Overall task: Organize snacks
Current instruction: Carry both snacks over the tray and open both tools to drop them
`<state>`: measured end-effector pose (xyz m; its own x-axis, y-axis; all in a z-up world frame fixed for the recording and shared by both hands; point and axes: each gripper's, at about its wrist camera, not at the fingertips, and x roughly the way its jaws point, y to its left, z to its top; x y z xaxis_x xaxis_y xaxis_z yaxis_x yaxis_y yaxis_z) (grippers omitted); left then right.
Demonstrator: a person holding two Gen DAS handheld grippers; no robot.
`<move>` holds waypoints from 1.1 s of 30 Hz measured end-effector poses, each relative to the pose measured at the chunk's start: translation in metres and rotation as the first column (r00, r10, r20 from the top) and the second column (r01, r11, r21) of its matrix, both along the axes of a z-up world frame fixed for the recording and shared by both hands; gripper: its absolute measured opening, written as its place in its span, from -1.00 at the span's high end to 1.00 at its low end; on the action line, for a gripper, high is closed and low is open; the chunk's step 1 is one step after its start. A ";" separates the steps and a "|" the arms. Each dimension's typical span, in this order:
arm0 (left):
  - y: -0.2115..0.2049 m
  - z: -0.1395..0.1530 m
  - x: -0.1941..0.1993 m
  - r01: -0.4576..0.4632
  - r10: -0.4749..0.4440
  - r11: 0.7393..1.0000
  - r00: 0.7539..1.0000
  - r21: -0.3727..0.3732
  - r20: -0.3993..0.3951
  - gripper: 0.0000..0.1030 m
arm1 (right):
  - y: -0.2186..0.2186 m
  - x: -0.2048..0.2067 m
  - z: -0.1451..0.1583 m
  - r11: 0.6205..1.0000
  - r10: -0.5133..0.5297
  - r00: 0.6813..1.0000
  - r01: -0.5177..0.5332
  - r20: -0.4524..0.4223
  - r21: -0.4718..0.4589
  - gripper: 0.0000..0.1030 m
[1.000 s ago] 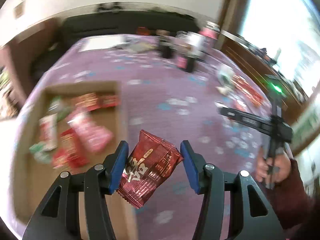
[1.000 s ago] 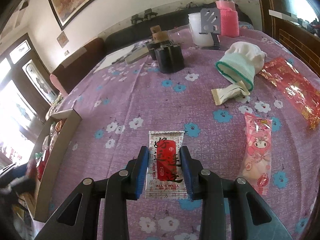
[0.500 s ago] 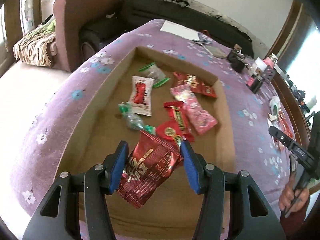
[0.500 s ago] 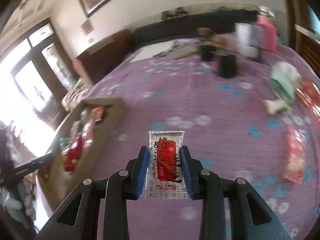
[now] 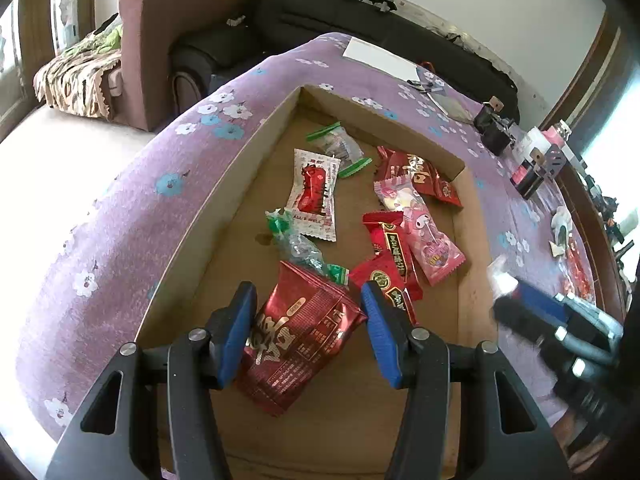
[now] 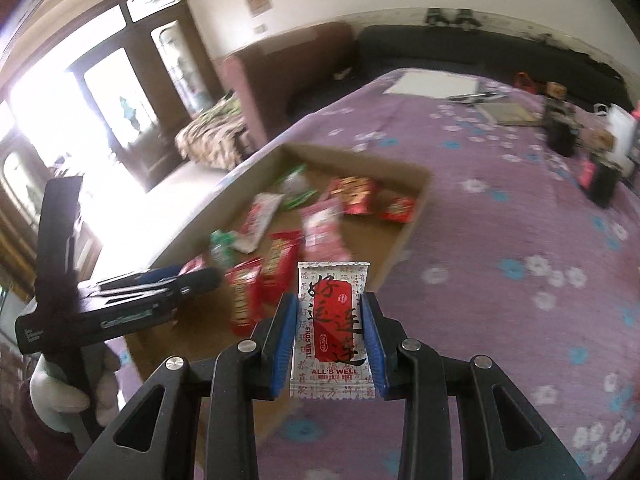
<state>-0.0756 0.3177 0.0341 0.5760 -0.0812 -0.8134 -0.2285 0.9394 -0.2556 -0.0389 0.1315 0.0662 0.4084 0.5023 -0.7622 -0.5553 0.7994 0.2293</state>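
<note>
My left gripper [image 5: 306, 322] is shut on a dark red foil snack bag [image 5: 298, 336] and holds it over the near part of a shallow cardboard box [image 5: 224, 208]. The box holds several snack packets, among them a pink one [image 5: 420, 228] and a white and red one [image 5: 314, 194]. My right gripper [image 6: 330, 334] is shut on a white and red snack packet [image 6: 332, 332], above the tablecloth beside the box's [image 6: 404, 232] right wall. The right gripper also shows blurred in the left wrist view [image 5: 548, 320].
The table has a purple flowered cloth [image 6: 500, 240]. At its far end stand dark containers [image 5: 494, 132], a pink bottle [image 5: 554, 136] and white paper [image 5: 378, 56]. More snacks [image 5: 576, 264] lie at the right. A brown armchair [image 5: 168, 32] and black sofa [image 5: 380, 20] stand beyond.
The left gripper has swung left over the box and lowered with its red bag. The right gripper has carried its packet leftward to the box's right side.
</note>
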 end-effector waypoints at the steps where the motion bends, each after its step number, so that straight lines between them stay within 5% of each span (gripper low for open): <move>1: 0.001 -0.001 0.000 -0.004 0.004 1.000 1.000 -0.004 -0.002 -0.04 | 0.005 -0.002 -0.002 1.000 0.011 1.000 -0.011 -0.003 -0.003 0.36; 17: 0.011 0.015 -0.013 -0.045 0.049 0.996 0.998 -0.072 0.049 -0.10 | 0.059 -0.033 -0.030 0.991 0.128 0.991 -0.130 -0.046 -0.039 0.31; 22: 0.009 0.029 -0.022 -0.089 0.095 0.994 0.990 -0.068 0.101 -0.41 | 0.060 -0.038 -0.027 0.989 0.143 0.989 -0.144 -0.032 -0.029 0.26; 29: 0.005 0.040 -0.035 -0.071 0.103 0.981 0.979 -0.178 0.176 -0.42 | 0.050 -0.046 -0.012 0.990 0.140 0.990 -0.140 0.014 -0.005 0.08; 33: -0.007 0.041 -0.032 -0.054 0.080 0.984 0.986 -0.171 0.149 -0.42 | 0.026 -0.041 0.000 0.995 0.086 0.996 -0.087 0.023 0.039 0.04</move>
<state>-0.1079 0.3111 0.0753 0.7024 -0.1643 -0.6926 -0.2350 0.8649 -0.4435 -0.0801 0.1575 0.0665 0.3779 0.5659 -0.7328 -0.6267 0.7389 0.2475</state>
